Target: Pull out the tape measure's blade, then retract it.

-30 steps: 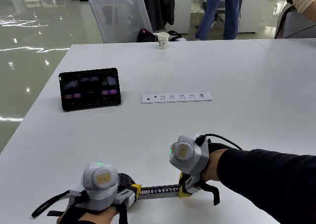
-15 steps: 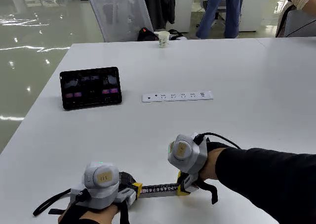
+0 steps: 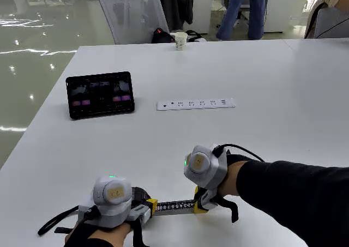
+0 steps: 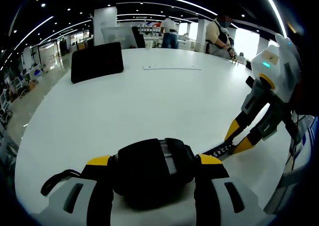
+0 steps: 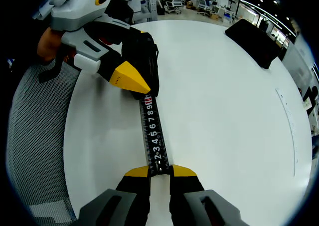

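Change: against the earlier head-view pictures, the gap between the two grippers looks slightly narrower, so less blade lies bare. The camera has also shifted a little, so the difference is small and uncertain.
Left gripper (image 4: 155, 161): its yellow-tipped jaws are closed around the black rounded tape measure case (image 5: 142, 51), one tip on each flank, pinning it to the near left of the white table (image 3: 245, 72).
Right gripper (image 5: 159, 172): its jaws are nearly together and pinch the free end of the narrow steel blade with printed numerals (image 5: 153, 131), to the right of the case.
Blade: a short length runs flat along the table from the case mouth to the right jaws, straight and without slack.
Meaning for the task: the pull-out seems done and the return seems under way. The right gripper is likely feeding the blade back towards the case.
Risk: letting go now could make the blade snap back.
Far side: a dark tablet (image 3: 100, 95), a white power strip (image 3: 195, 103) and a paper cup (image 3: 180, 41) sit well apart from the work.
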Tool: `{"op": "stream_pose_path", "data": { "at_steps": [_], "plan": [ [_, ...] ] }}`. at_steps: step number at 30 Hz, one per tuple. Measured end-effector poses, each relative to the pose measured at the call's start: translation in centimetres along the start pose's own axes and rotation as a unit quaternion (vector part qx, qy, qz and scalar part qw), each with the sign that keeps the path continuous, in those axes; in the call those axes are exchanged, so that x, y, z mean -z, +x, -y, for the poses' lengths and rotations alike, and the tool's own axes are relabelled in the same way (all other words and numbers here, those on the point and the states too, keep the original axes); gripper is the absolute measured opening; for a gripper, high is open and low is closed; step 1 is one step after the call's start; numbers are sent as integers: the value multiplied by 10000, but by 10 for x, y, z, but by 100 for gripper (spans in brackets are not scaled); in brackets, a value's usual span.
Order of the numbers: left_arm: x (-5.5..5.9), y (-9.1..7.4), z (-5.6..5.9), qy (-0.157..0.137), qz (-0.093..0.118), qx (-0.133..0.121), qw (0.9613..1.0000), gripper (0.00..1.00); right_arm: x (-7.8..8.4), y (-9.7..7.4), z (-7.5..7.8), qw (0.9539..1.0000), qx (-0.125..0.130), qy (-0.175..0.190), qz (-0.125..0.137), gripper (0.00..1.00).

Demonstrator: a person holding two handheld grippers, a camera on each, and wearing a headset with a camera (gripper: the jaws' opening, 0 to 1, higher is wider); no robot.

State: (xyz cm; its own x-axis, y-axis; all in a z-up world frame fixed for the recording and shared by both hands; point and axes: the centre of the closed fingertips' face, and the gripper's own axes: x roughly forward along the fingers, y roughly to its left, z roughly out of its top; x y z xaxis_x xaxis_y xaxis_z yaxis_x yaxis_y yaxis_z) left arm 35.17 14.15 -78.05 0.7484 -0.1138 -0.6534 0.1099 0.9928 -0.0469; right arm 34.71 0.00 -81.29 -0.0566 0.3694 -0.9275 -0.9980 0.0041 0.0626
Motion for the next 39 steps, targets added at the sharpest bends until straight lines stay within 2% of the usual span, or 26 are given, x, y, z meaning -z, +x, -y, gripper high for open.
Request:
{"op": "stream_pose_path", "data": {
  "at_steps": [20,24,39],
  "plan": [
    [0,0,1,48,2,7,10000,61,-7,2,-3,10000,23,47,63,11],
    [-1,0,1,46,62,29,10000,61,-8,3,-2,9999,20,57,91,11],
    [-1,0,1,29,-6,95,10000,61,-16,6,-4,9999,8,95,132,11]
  ]
}}
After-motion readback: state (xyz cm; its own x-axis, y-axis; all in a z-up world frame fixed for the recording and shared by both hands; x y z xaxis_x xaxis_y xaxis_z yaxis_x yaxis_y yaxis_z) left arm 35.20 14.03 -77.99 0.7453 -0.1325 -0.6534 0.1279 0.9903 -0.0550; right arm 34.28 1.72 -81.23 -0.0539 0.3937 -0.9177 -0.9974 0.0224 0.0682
